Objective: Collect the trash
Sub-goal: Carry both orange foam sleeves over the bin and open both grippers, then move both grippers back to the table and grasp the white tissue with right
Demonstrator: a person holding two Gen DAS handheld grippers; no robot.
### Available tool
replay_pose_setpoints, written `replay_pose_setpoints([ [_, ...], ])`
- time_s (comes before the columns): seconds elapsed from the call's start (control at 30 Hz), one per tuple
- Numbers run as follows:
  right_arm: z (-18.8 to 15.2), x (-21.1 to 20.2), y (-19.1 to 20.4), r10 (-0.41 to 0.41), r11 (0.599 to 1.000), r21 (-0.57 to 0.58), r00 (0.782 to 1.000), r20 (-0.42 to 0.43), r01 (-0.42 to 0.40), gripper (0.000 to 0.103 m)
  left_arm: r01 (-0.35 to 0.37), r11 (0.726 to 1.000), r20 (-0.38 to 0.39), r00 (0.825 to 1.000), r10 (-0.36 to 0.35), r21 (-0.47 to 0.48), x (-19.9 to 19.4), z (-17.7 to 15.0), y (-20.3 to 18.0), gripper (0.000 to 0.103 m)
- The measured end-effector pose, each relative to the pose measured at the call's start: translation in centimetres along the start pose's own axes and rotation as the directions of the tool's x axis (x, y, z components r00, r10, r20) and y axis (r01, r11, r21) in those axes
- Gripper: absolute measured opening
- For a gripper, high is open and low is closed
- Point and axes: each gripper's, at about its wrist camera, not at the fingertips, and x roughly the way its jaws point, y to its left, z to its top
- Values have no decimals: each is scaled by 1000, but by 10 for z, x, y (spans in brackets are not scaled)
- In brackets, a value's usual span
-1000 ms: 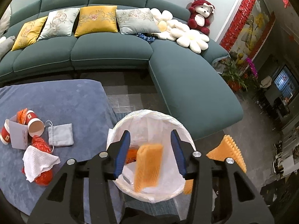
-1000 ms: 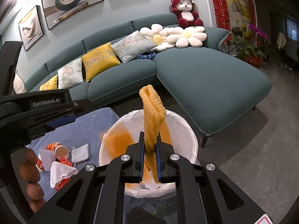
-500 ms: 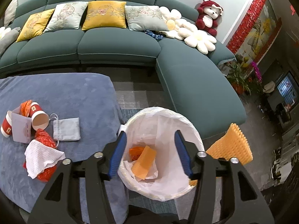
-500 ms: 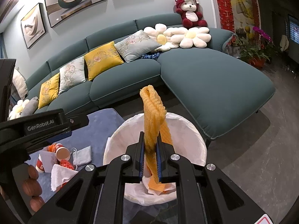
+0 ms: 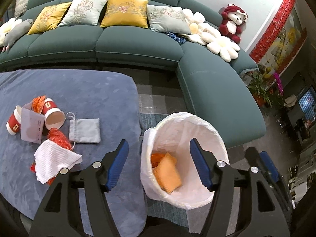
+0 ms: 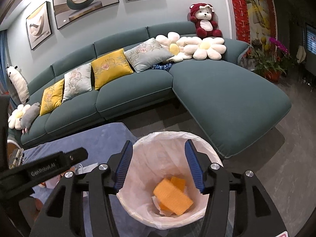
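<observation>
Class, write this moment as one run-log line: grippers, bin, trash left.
left gripper: opening, empty | right gripper: opening, empty | bin: orange foam pieces inside | table: cups, pouch remain

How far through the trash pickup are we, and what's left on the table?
Done: orange sponge pieces lie inside the white-lined bin. In hand: nothing; the left gripper and right gripper are both opening, jaws empty. Left on the blue table: two red paper cups, a grey drawstring pouch, a white cloth, red and orange wrappers and a paper card.
</observation>
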Motion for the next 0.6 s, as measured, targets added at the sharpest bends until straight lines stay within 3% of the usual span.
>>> replay_pose_setpoints([
  [0.27, -3, -9, 25, 25, 999, -34, 1000, -5, -25, 56, -19, 999, 10, 1000, 20, -50, -13, -6, 32, 66],
  [0.6, -17, -22, 74, 78, 993, -85, 997, -21, -79, 66, -50, 988, 33, 998, 55, -145, -43, -13, 95, 68],
])
